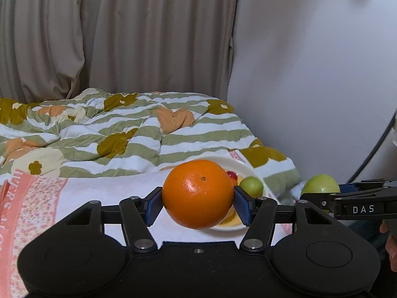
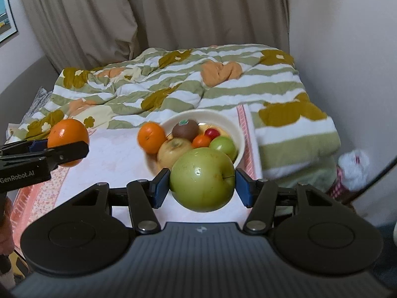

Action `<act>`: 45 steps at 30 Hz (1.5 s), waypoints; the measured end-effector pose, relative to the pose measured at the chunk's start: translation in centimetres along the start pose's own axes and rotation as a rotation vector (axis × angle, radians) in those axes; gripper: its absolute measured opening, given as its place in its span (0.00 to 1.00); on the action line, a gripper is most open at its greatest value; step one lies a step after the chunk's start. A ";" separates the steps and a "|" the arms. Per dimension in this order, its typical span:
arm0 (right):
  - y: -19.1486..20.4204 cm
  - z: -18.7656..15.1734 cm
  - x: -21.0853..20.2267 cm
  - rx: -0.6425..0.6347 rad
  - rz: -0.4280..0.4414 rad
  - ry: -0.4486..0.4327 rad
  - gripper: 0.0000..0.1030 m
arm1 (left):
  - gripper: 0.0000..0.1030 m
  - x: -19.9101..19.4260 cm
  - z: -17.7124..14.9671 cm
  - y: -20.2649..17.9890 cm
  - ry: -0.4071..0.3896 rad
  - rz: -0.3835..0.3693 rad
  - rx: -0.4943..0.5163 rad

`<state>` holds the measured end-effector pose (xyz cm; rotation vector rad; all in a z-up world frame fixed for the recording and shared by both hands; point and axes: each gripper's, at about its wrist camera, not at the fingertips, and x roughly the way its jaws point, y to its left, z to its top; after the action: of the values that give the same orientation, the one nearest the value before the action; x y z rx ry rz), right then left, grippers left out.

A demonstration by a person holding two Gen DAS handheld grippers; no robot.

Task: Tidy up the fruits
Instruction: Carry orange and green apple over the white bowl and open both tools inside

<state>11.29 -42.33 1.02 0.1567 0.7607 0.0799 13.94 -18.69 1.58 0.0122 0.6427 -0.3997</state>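
Note:
My left gripper [image 1: 198, 196] is shut on a large orange [image 1: 198, 193], held above the white cloth; it also shows at the left of the right wrist view [image 2: 67, 142]. My right gripper [image 2: 203, 186] is shut on a big green apple [image 2: 202, 179], held in front of the cream bowl [image 2: 238, 134]. The apple also shows at the right of the left wrist view [image 1: 321, 186]. The bowl holds a second orange [image 2: 151, 136], a kiwi [image 2: 185, 129], a yellow apple [image 2: 173, 150], a small green apple [image 2: 223, 146], a small orange fruit [image 2: 201, 141] and a red fruit [image 2: 212, 132].
The bowl stands on a white cloth with a pink floral border [image 2: 116, 154] over a bed. A rumpled green-striped flowered quilt [image 2: 198, 87] lies behind it. Curtains [image 2: 173, 12] and a wall are beyond. A white bag [image 2: 353, 165] sits low at the right.

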 end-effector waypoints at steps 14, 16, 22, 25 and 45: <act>-5.8 5.8 6.2 -0.045 0.073 0.020 0.69 | 0.62 8.2 4.0 -4.1 0.049 0.070 0.007; -6.3 6.3 7.2 -0.041 0.073 0.027 0.69 | 0.62 9.5 4.4 -4.2 0.061 0.066 0.019; -7.5 7.4 9.8 -0.017 0.057 0.053 0.69 | 0.62 14.4 5.4 -4.4 0.123 0.029 0.063; -8.1 7.7 11.2 0.003 0.045 0.068 0.69 | 0.62 16.9 5.7 -4.6 0.155 0.016 0.092; -11.2 8.2 15.2 0.093 -0.035 0.128 0.69 | 0.87 24.9 6.2 -5.2 0.233 -0.046 0.182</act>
<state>28.15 -52.32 -5.39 0.2286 0.8947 0.0209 33.71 -33.25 -7.42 0.2205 0.8351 -0.5044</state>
